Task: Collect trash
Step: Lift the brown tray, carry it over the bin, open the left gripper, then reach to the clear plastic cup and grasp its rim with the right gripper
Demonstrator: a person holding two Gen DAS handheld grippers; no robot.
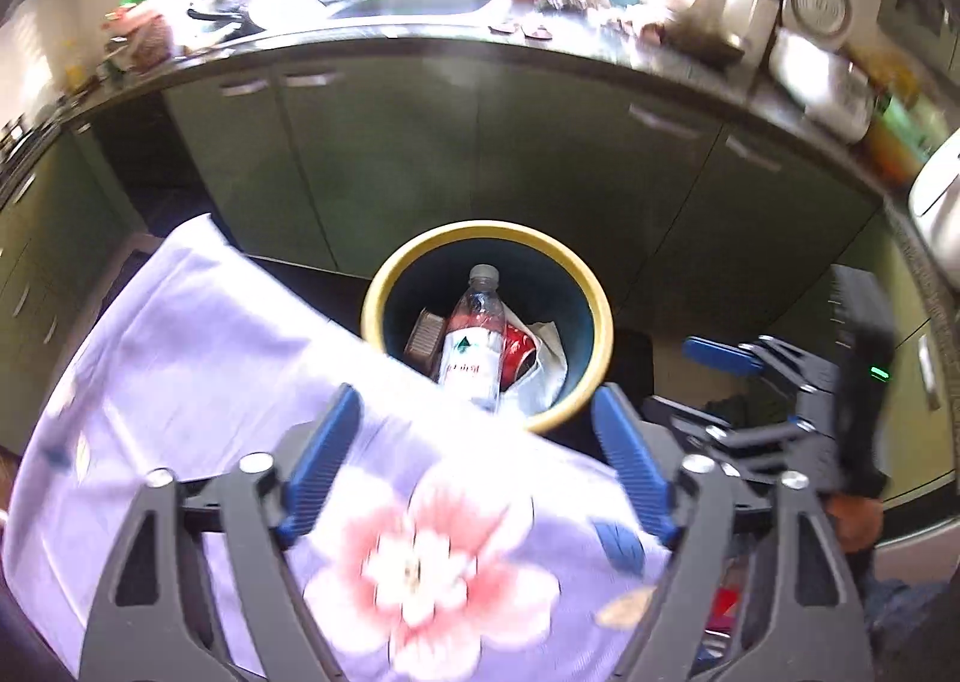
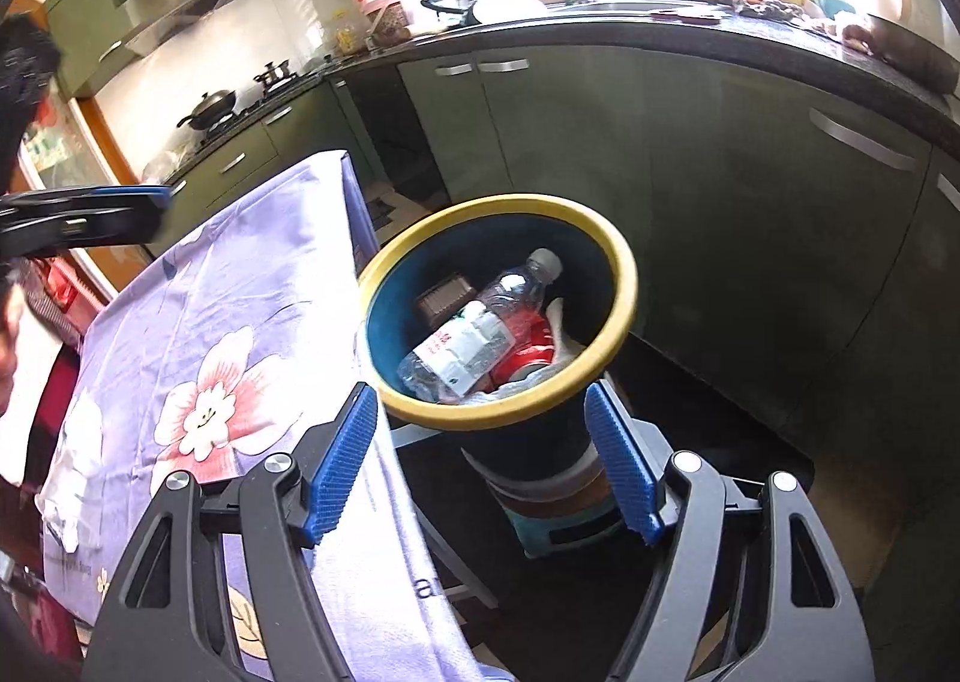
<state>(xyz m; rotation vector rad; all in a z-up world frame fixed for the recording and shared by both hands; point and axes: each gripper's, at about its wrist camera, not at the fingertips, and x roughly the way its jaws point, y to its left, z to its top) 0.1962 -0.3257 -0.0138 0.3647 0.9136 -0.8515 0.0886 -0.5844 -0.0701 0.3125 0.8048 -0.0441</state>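
A bin with a yellow rim and a dark blue inside stands beside the table, in front of the green cabinets. In it lie a clear plastic bottle, a red can, a brown box and white wrapping. My left gripper hangs open over the table edge just short of the bin, nothing between its fingers. My right gripper is open too, with the bin showing between its blue pads, and holds nothing.
A lilac cloth with pink flowers covers the table left of the bin. Behind runs a dark countertop crowded with dishes and a sink. The right gripper's blue finger shows at the right of the left wrist view.
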